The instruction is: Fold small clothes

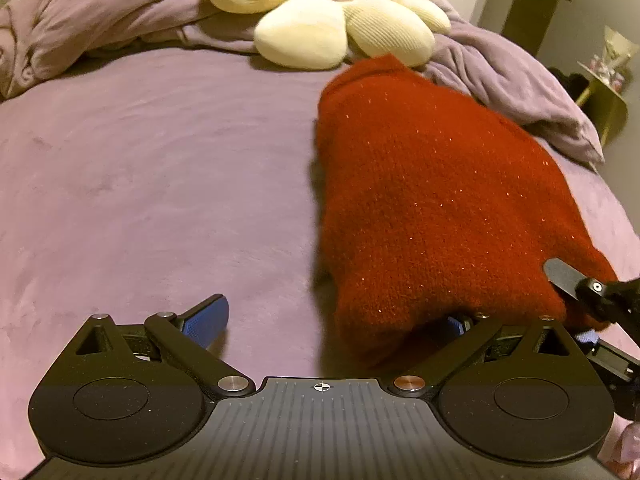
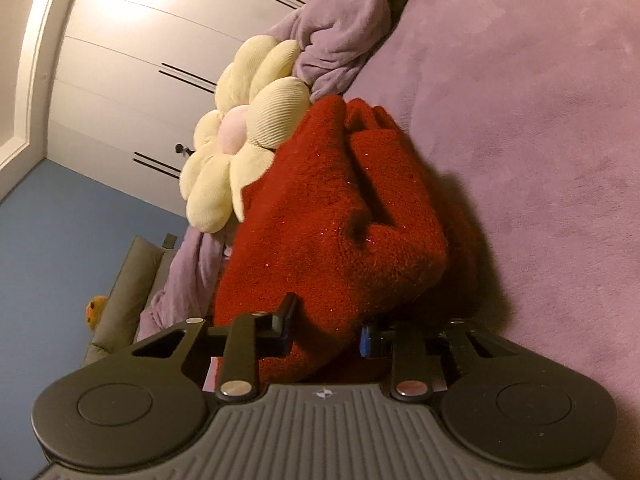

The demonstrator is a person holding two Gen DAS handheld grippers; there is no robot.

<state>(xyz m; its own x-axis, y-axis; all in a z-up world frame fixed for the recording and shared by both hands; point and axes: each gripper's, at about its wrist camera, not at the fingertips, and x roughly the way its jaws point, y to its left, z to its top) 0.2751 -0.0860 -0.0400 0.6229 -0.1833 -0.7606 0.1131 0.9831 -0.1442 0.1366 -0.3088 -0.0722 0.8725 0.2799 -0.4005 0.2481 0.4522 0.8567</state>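
A red knit sweater (image 1: 432,196) lies folded in a long bundle on the purple bed, reaching back to a flower pillow. My left gripper (image 1: 336,318) is open at the sweater's near left corner; its left fingertip (image 1: 208,318) rests on bare sheet and the right one is hidden under the knit. My right gripper (image 2: 326,330) holds the sweater (image 2: 332,216) at its near end, the knit bunched between its two fingers. The right gripper's finger (image 1: 568,280) also shows on the sweater's near right corner in the left wrist view.
A cream flower pillow (image 1: 320,12) and a crumpled purple blanket (image 1: 500,76) lie at the head of the bed. The purple sheet (image 1: 140,180) stretches left of the sweater. A white wardrobe (image 2: 132,60) and a grey sofa (image 2: 124,292) stand beyond the bed.
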